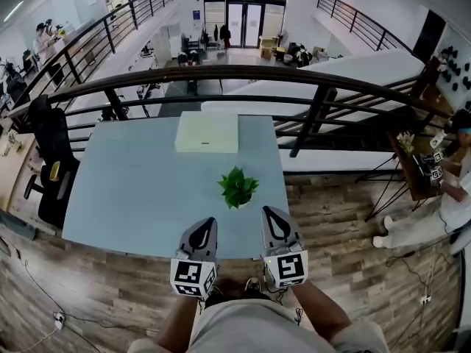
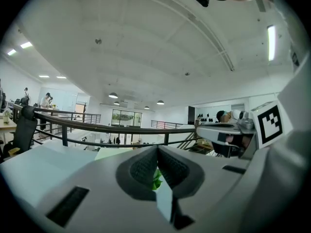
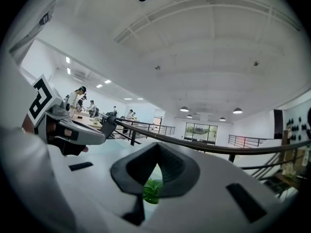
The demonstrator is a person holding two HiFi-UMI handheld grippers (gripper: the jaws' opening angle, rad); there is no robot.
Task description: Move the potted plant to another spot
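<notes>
The small potted plant [image 1: 237, 187], green leaves in a white pot, stands on the pale blue table [image 1: 132, 190] right of its middle. Both grippers hover side by side over the table's front edge, pointing at the plant and apart from it. My left gripper [image 1: 210, 221] is shut with nothing in it, its tips just left of and short of the plant. My right gripper [image 1: 268, 210] is also shut and empty, to the plant's near right. In the left gripper view the leaves [image 2: 156, 179] peek through below the closed tips [image 2: 157, 147]. They peek through the same way [image 3: 153, 191] in the right gripper view.
A flat white box [image 1: 207, 132] lies at the table's far edge. Behind it runs a dark railing [image 1: 221, 72] over a drop to a lower floor. A black office chair [image 1: 51, 160] stands left of the table. A person [image 1: 449, 204] sits at the far right by a small stand.
</notes>
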